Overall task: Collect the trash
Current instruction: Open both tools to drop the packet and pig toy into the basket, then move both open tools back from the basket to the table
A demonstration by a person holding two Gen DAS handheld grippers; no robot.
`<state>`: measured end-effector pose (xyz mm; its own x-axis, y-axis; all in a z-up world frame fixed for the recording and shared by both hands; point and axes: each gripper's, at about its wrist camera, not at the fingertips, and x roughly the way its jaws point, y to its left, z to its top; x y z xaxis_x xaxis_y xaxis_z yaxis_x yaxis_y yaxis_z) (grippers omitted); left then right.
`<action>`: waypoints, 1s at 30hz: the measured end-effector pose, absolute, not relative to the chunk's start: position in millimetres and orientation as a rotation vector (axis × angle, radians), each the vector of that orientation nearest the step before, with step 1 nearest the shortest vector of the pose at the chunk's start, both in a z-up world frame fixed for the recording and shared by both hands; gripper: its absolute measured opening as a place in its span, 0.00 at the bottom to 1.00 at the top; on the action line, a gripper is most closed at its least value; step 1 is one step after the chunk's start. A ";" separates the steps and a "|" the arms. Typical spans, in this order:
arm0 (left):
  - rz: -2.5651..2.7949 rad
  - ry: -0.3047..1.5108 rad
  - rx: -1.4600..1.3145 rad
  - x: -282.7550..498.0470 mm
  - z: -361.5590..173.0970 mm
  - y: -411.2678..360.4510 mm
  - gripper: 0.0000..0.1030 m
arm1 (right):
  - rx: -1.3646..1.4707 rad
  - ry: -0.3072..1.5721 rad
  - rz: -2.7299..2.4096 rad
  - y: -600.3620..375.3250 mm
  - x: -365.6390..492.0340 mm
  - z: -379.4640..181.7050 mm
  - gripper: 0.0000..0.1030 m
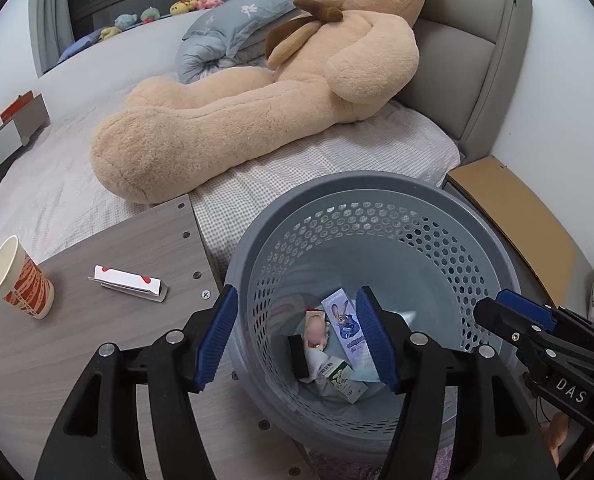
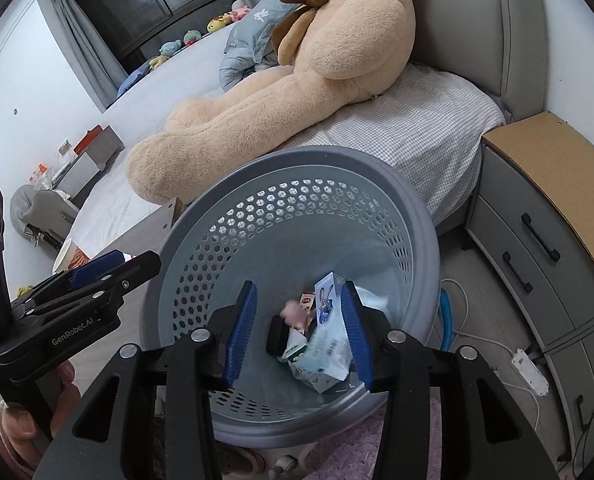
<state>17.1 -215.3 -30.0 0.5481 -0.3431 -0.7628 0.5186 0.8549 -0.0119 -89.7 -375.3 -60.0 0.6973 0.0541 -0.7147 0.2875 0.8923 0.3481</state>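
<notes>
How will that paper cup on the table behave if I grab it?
The paper cup looks empty, so probably light and apt to tip if nudged. Its thin wall will likely crush under a hard squeeze. It stands upright, tapered, so a grip may slide upward.

left gripper (image 1: 297, 334) | black frame, blue ribbed pads, silver bolts (right gripper (image 2: 299, 330) alike)

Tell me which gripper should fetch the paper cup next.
Left. The left gripper is open, empty and beside the table holding the paper cup; the right gripper hangs over the basket, farther off.
</notes>
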 end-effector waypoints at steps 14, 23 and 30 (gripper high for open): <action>-0.489 0.854 0.207 14.7 -28.7 -201.9 0.70 | 0.452 0.809 -0.139 -369.1 -88.6 -63.6 0.46; -0.476 0.856 0.190 11.0 -25.9 -189.9 0.78 | 0.440 0.809 -0.140 -363.8 -91.2 -62.9 0.54; -0.458 0.852 0.172 9.3 -22.2 -176.0 0.80 | 0.427 0.802 -0.135 -354.3 -92.3 -58.2 0.60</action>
